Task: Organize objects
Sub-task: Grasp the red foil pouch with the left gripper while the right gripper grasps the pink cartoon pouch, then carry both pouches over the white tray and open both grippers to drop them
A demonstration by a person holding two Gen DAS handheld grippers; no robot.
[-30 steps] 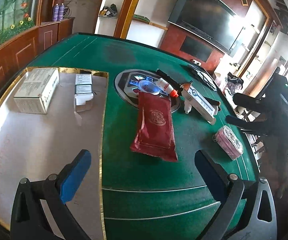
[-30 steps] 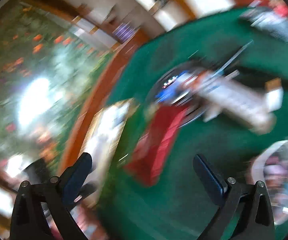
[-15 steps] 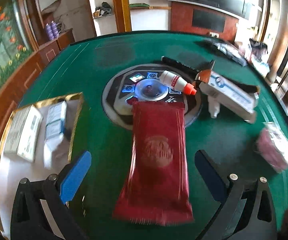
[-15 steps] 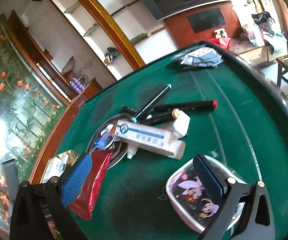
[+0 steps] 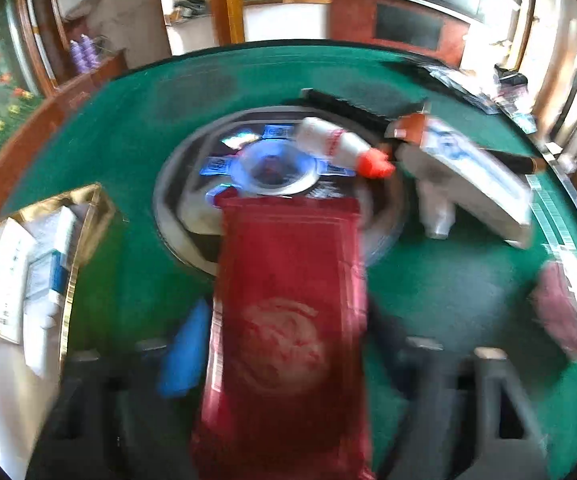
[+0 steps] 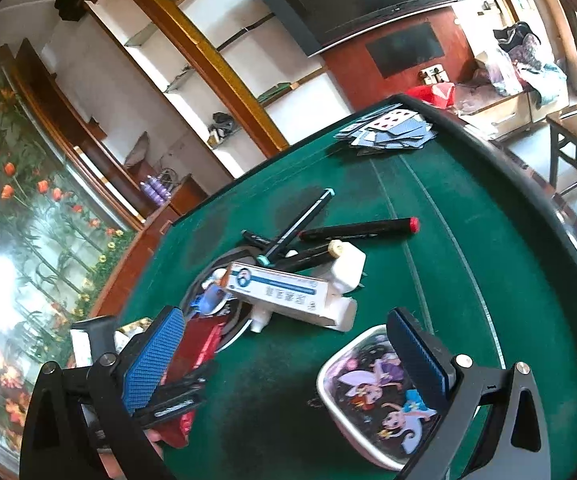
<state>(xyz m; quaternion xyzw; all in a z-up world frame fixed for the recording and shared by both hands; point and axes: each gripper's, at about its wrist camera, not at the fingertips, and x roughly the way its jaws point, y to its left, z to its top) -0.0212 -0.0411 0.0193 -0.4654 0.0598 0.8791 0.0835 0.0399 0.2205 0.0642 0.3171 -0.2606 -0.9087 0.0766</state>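
left fingers (image 5: pixel 284 352) straddling red packet (image 5: pixel 288 320), grasp unclear from blur; right fingers (image 6: pixel 288 356) spread, tin (image 6: pixel 376 396) at 4 o'clock.

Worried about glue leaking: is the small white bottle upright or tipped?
Tipped. The bottle lies on its side, red cap on, pointing sideways.

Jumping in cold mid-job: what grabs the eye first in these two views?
The red foil pouch fills the centre of the left wrist view, lying lengthwise between the left gripper fingers, its far end on the round centre console. In the right wrist view, the cartoon-lidded tin sits near the right gripper, with a white-and-blue box among pens beyond it.
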